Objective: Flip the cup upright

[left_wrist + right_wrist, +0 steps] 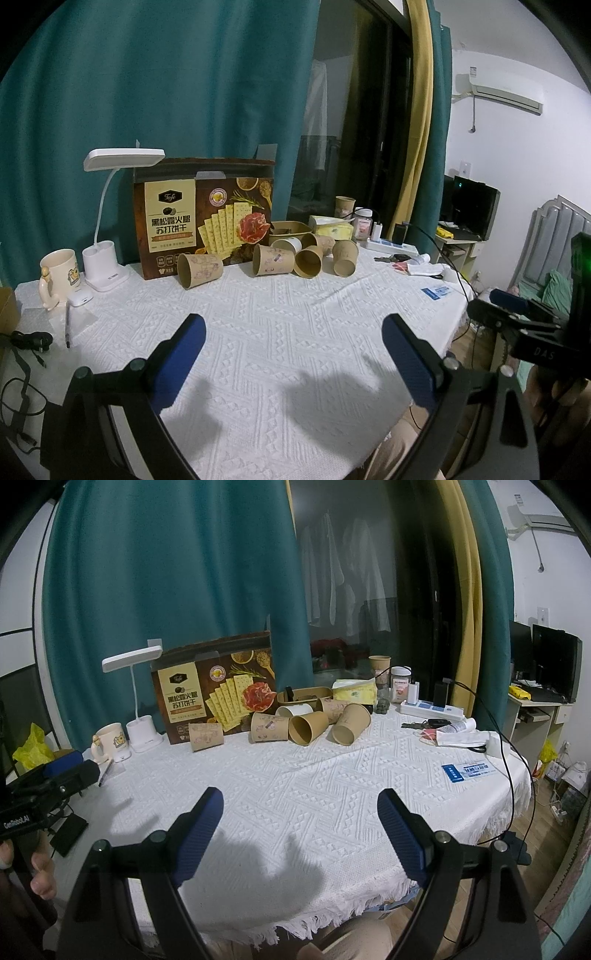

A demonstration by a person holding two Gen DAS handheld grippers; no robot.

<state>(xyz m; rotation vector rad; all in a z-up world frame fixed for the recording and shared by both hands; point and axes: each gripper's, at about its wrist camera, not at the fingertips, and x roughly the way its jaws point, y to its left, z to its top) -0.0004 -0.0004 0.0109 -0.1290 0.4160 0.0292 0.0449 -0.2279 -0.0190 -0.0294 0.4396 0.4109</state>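
Observation:
Several brown paper cups lie on their sides at the far edge of the white tablecloth [280, 332]. One cup [199, 270] lies apart on the left, its mouth toward me; the same cup [206, 736] shows side-on in the right wrist view. A cluster of cups [308, 258] [308, 727] lies to its right, in front of a cracker box [205, 216] [218, 694]. My left gripper [293, 332] is open over bare cloth, well short of the cups. My right gripper [301, 806] is open too, with nothing between its fingers.
A white desk lamp [105, 266], a cream mug [59, 275] and a pen [67, 326] stand at the left. A tissue pack [356, 692], a jar [400, 685], a power strip [430, 709], keys, papers and a blue card [467, 771] crowd the right. Cables trail off the table.

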